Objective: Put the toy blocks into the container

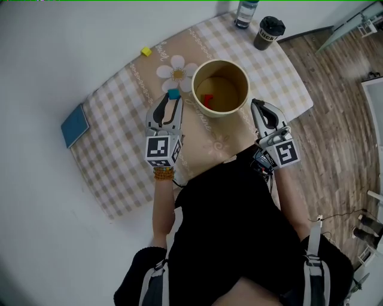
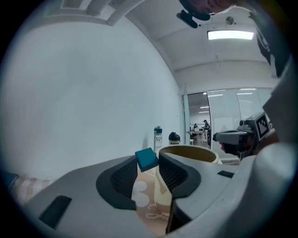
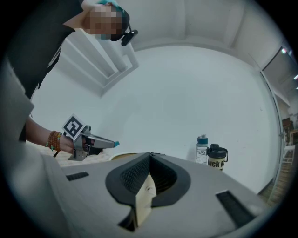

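Note:
My left gripper (image 1: 172, 97) is shut on a small teal block (image 1: 173, 94), held at the fingertips just left of the beige round container (image 1: 197, 75). In the left gripper view the teal block (image 2: 147, 158) sits pinched between the tips, and the container (image 2: 195, 154) rises right behind it. A red block (image 1: 207, 100) lies inside the container. A yellow block (image 1: 146, 52) lies on the cloth at the far left. My right gripper (image 1: 257, 104) hovers at the container's right side, shut with nothing in it; its tips (image 3: 150, 156) meet.
A checked cloth (image 1: 119, 107) covers the table. A blue flat pad (image 1: 75, 125) lies at its left edge. A bottle (image 1: 245, 13) and a black cup (image 1: 268, 33) stand at the far right corner. Wooden floor lies to the right.

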